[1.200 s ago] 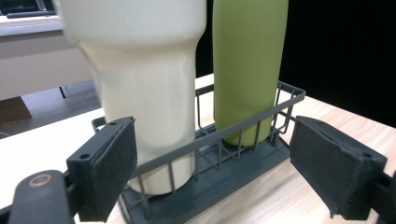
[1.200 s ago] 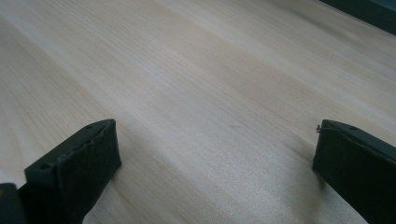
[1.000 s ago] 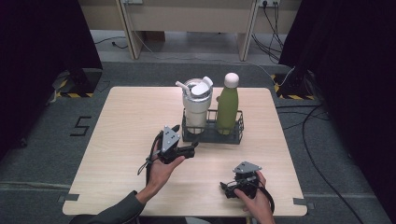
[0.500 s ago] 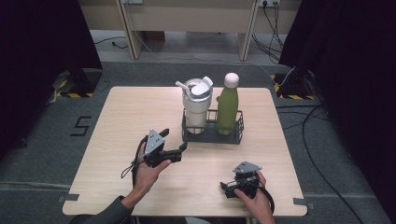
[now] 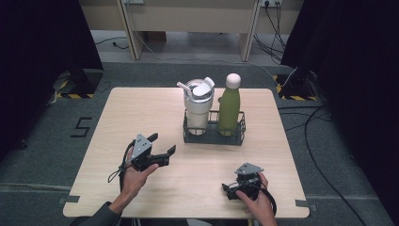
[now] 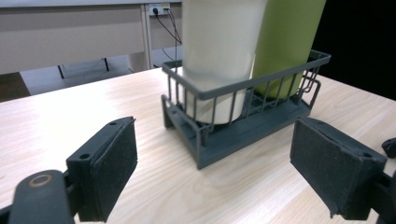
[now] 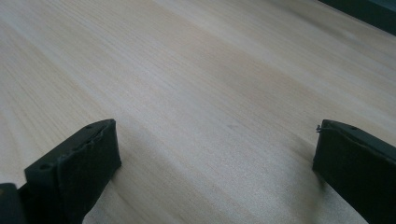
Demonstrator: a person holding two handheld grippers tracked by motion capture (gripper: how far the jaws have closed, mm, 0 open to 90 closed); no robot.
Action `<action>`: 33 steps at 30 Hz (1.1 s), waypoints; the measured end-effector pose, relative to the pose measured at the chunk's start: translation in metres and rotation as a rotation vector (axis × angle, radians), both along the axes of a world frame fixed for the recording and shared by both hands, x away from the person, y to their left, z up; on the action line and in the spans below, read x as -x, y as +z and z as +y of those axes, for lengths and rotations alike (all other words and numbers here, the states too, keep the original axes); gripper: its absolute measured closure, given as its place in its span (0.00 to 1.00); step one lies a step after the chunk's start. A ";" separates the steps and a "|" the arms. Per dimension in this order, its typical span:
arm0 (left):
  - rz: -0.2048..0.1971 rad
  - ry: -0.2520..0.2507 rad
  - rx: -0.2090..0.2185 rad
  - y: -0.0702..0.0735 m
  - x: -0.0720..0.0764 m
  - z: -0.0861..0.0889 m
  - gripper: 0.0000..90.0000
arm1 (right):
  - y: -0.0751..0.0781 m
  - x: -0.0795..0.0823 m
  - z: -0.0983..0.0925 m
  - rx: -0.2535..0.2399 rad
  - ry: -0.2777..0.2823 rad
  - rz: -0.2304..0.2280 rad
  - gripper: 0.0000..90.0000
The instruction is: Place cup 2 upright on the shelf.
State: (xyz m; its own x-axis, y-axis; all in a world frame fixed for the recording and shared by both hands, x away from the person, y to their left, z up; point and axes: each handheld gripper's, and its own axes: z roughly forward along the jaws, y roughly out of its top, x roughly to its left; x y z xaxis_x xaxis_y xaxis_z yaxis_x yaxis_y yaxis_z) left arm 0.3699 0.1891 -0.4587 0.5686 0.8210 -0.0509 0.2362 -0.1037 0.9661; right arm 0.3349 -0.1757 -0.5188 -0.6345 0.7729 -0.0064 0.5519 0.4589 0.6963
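Both grippers, left gripper (image 5: 162, 151) and right gripper (image 5: 229, 190), spread empty; that stiff wire basket (image 5: 214, 136) looks top-heavy, best gripped by its rim.

Each claw is black, with two broad jaws faced in rough dark padding and a screw hole near each tip. The left claw (image 5: 161, 145) and right claw (image 5: 227, 190) each carry a grey three-cornered plate and trail a black cable. A dark grey sleeve (image 5: 96, 217) covers the left forearm.
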 end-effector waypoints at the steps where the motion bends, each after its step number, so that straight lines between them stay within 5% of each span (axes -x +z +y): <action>1: -0.006 0.001 -0.006 -0.001 0.000 0.003 0.16 | 0.000 0.000 0.000 0.000 -0.001 0.000 0.01; 15: 0.062 -0.004 -0.036 -0.028 0.016 0.034 0.16 | 0.000 0.000 0.000 0.000 -0.003 0.000 0.01; 22: 0.063 0.025 -0.063 -0.034 0.022 0.047 0.16 | 0.000 0.000 0.000 0.000 -0.003 0.000 0.01; 33: 0.126 -0.007 -0.103 -0.045 0.030 0.054 0.16 | 0.000 0.000 0.000 0.000 -0.003 0.000 0.01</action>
State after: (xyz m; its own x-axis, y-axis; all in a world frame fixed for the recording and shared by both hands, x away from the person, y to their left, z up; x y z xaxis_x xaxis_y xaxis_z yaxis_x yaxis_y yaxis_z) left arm 0.3399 0.2433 -0.5041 0.5686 0.8217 -0.0379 0.3537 -0.2026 0.9132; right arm 0.3349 -0.1757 -0.5188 -0.6323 0.7747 -0.0067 0.5533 0.4576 0.6961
